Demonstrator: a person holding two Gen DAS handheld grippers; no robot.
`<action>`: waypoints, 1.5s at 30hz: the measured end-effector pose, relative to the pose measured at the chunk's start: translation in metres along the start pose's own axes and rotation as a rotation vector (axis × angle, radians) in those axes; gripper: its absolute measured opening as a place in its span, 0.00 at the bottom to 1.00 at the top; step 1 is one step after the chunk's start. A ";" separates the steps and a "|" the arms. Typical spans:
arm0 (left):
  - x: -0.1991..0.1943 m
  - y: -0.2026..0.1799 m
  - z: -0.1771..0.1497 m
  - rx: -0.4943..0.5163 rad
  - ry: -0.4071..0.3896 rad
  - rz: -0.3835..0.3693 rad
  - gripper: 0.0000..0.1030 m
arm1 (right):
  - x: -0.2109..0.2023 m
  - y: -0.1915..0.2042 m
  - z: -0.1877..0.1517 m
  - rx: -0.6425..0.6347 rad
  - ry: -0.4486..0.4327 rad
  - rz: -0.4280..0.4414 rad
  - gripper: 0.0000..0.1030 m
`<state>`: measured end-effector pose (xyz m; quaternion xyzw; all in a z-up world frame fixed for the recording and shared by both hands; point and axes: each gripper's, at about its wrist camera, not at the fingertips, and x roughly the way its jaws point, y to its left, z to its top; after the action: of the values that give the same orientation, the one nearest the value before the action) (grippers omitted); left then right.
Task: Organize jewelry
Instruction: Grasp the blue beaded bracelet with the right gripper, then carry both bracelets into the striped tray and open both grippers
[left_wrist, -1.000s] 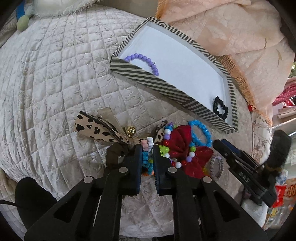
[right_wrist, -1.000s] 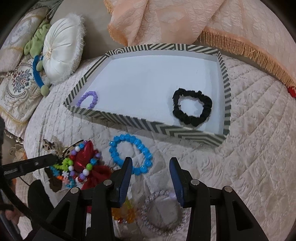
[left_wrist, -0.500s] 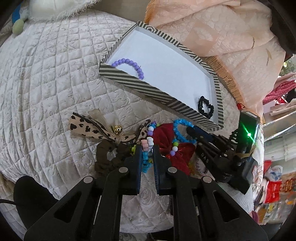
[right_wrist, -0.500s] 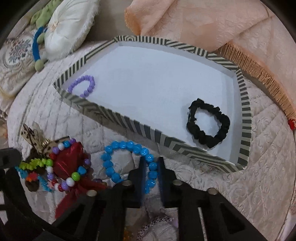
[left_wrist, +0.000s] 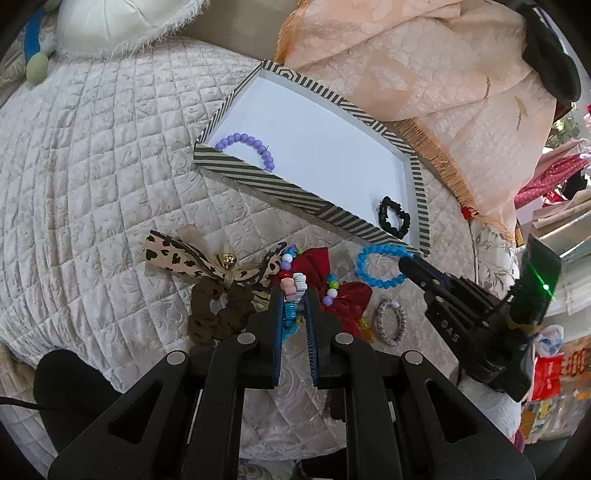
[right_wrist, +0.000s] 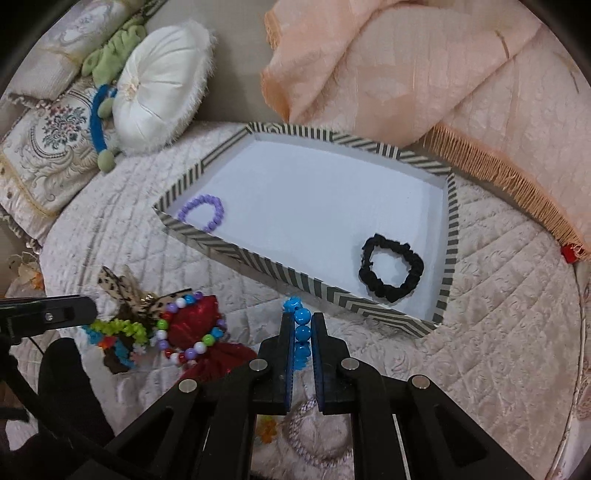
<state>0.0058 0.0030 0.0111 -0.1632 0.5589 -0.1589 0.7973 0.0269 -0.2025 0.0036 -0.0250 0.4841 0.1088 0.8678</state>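
Note:
My left gripper (left_wrist: 294, 297) is shut on a bracelet of flat pink, white and teal discs (left_wrist: 293, 286), held just above the jewelry pile. Shut on the blue bead bracelet (right_wrist: 301, 328), my right gripper (right_wrist: 300, 319) holds it lifted off the quilt, just short of the near wall of the striped tray (right_wrist: 258, 258). In the left wrist view that blue bracelet (left_wrist: 380, 266) hangs from the right gripper's (left_wrist: 404, 263) tip. Inside the tray lie a purple bead bracelet (right_wrist: 201, 214) and a black scrunchie (right_wrist: 391, 267).
On the quilt lie a leopard bow (left_wrist: 184, 256), a brown scrunchie (left_wrist: 218, 312), a red bow (left_wrist: 334, 291) with a multicolour bead bracelet (right_wrist: 188, 332) and a pale beaded ring (left_wrist: 390, 318). A peach fringed blanket (right_wrist: 406, 74) lies behind the tray, cushions (right_wrist: 162, 85) at far left.
The right gripper's jaws closed on the blue bead bracelet and lifted it toward the tray. The left gripper rose a little, still holding the disc bracelet.

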 end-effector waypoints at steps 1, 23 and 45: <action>-0.003 -0.001 -0.001 0.004 -0.005 0.000 0.10 | -0.004 0.000 -0.001 -0.002 -0.006 0.000 0.08; -0.035 -0.024 0.002 0.092 -0.089 0.049 0.10 | -0.064 0.010 0.007 -0.038 -0.095 -0.013 0.08; -0.032 -0.036 0.043 0.154 -0.145 0.127 0.10 | -0.054 -0.001 0.030 -0.028 -0.094 -0.007 0.08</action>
<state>0.0338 -0.0115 0.0673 -0.0769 0.4950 -0.1384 0.8544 0.0247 -0.2077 0.0648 -0.0338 0.4412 0.1137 0.8895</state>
